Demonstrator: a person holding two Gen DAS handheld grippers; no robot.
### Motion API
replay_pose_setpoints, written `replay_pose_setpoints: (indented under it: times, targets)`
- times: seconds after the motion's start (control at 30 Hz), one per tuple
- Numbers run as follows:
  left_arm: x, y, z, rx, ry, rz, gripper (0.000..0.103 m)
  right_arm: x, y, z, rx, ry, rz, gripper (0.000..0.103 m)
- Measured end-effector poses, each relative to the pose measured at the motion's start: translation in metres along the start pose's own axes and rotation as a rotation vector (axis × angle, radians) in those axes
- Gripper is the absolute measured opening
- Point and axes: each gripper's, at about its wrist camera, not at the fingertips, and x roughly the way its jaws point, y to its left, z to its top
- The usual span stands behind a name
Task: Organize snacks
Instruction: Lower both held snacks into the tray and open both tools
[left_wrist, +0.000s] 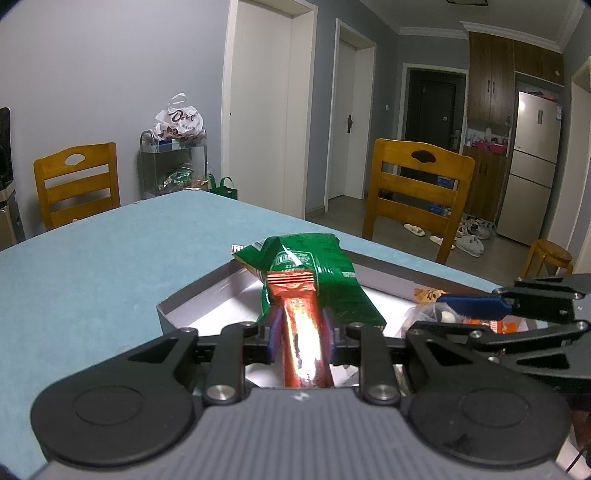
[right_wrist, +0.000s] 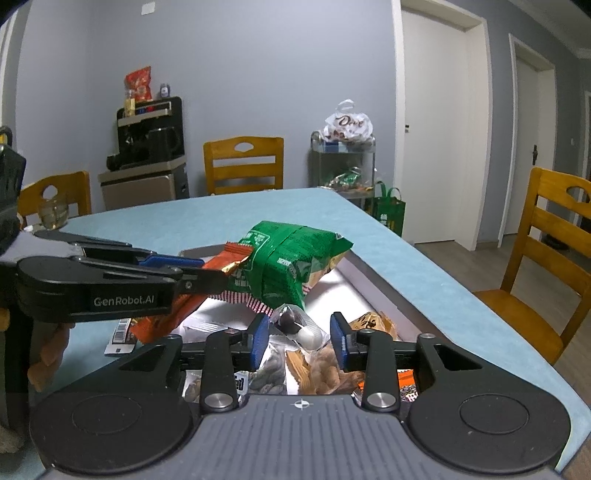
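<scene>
Left gripper (left_wrist: 301, 334) pinched the orange wrapper (left_wrist: 301, 332) over the box (left_wrist: 192, 291) — ready to drop — while right gripper (right_wrist: 299, 341) hung spread around a clear packet (right_wrist: 301, 326).

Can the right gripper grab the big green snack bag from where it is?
Probably yes. The green bag lies just ahead of the right gripper in the box. A small clear packet sits between its pads first, and the left gripper holds an orange wrapper beside the bag.
</scene>
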Motion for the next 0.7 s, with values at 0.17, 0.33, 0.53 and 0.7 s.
replay_pose_setpoints:
  times: [0.17, 0.33, 0.53, 0.7]
  targets:
    - [-0.001, -0.002, -0.001, 0.0, -0.013, 0.005, 0.058, -0.004, -0.001, 0.0, 0.007, -0.01, -0.003, 0.048]
    - [-0.008, 0.0, 0.001, -0.011, -0.045, 0.025, 0.085, -0.008, -0.004, 0.001, 0.031, -0.025, 0.002, 0.075]
    - [-0.026, 0.022, 0.015, -0.13, -0.09, 0.053, 0.096, -0.019, -0.007, 0.003, 0.065, -0.068, 0.01, 0.096]
    - [-0.044, 0.048, 0.024, -0.209, -0.096, 0.135, 0.099, -0.022, -0.007, 0.003, 0.073, -0.06, 0.037, 0.1]
